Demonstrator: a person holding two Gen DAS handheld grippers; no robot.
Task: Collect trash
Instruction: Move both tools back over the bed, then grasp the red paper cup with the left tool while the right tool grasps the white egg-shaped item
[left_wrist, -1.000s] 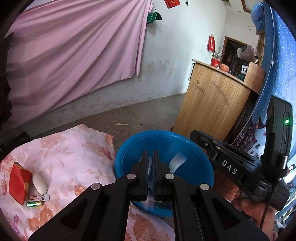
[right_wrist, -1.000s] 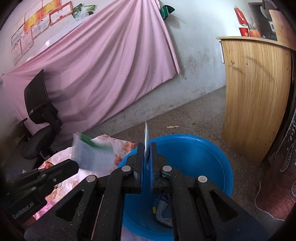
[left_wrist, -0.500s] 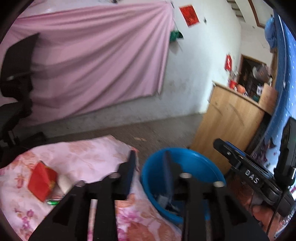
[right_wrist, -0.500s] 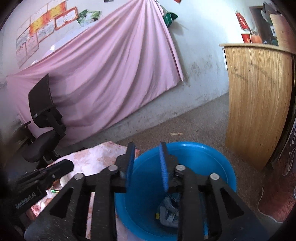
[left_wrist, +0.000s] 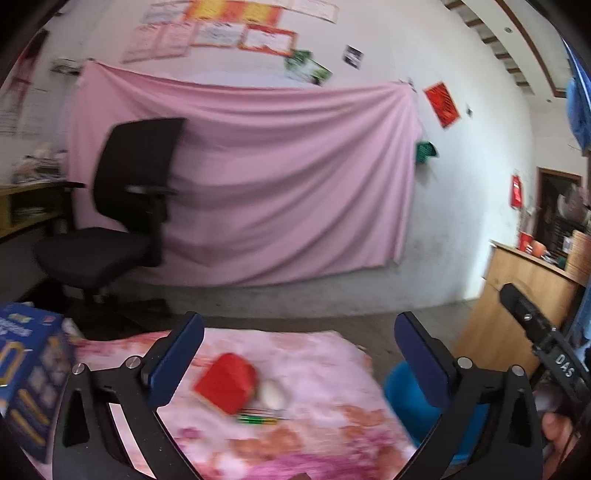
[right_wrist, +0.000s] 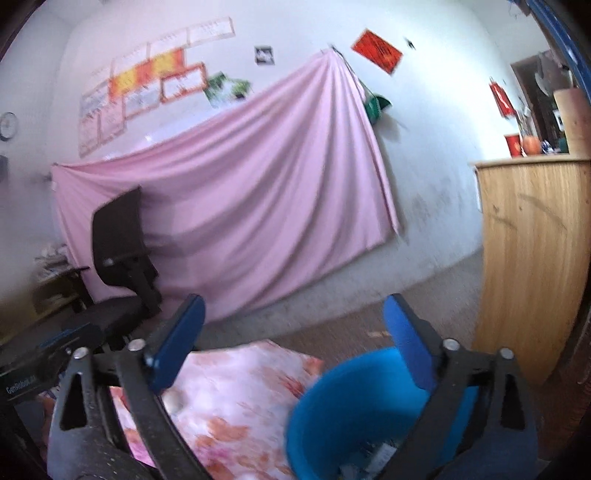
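At the lower right of the right wrist view I see the blue bin (right_wrist: 354, 417) with some crumpled scraps at its bottom, pale and grey, too blurred to name, so I judge part of the collecting is done. On the floral cloth (left_wrist: 317, 365) covering the surface, near the lower middle of the left wrist view, three pieces are still out: a red packet (left_wrist: 226, 382), a small white oval thing (left_wrist: 272, 394) touching its right edge, and a thin green item (left_wrist: 258, 419) lying just below them. They sit close together, well apart from the bin, whose rim shows at the lower right of that same view. My left gripper (left_wrist: 298, 356) has its fingers spread wide with nothing between them, and the red packet shows in the gap, low in the frame. My right gripper (right_wrist: 291, 334) is likewise wide open and empty, above the near edge of the bin. The red packet looks like a flattened, creased wrapper, light and easy to pinch; the white piece looks smooth and rounded and may slip. A blue box (left_wrist: 27, 376) stands at the lower left; whether it counts as trash I cannot tell.
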